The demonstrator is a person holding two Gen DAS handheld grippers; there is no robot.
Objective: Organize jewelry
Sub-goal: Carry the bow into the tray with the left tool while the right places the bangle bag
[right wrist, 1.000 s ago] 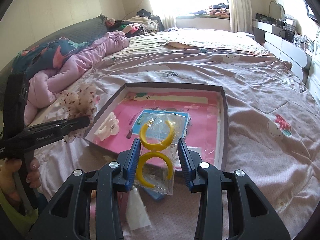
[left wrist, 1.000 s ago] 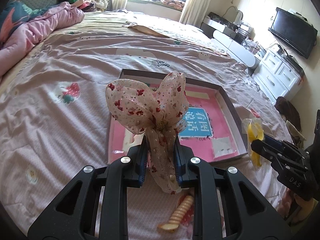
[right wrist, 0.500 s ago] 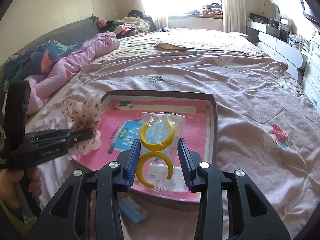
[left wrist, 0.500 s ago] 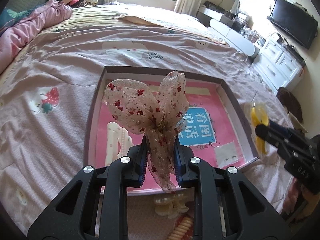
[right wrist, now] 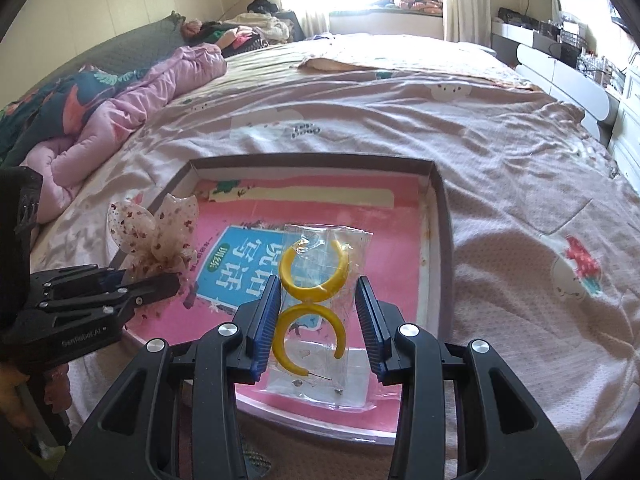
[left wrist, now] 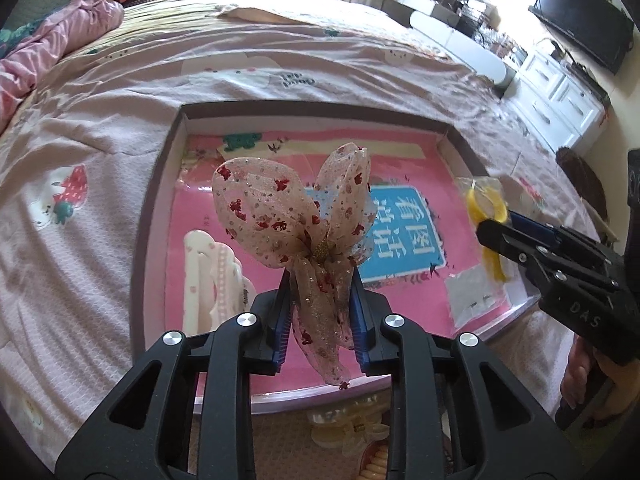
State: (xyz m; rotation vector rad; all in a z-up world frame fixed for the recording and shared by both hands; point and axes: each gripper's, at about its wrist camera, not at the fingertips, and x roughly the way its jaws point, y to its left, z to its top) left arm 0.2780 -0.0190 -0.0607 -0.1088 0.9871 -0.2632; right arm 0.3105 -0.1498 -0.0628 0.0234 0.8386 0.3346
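A sheer beige bow with red flowers (left wrist: 288,216) stands upright between the blue pads of my left gripper (left wrist: 320,280), whose jaws are just starting to open while still pinching its tail. It hangs over the pink-lined shallow box (left wrist: 160,184), beside a white hair clip (left wrist: 208,268) lying inside. My right gripper (right wrist: 318,292) is shut on a clear bag with two yellow hoop earrings (right wrist: 310,294), held over the box's (right wrist: 440,240) near right part. Each gripper shows in the other's view: the right gripper (left wrist: 496,232) and the left gripper (right wrist: 172,280) with the bow (right wrist: 160,236).
The box lies on a pink quilted bedspread (left wrist: 100,160). A cream claw clip (left wrist: 348,428) lies just outside the box's near edge. A small clear packet (left wrist: 472,300) rests in the box's right corner. Pink bedding (right wrist: 120,120) is heaped at the left; a white dresser (left wrist: 560,96) stands at the right.
Both grippers have moved forward and down, so they now hang over the box, which looks larger. The bow and the earring bag came along in their grips.
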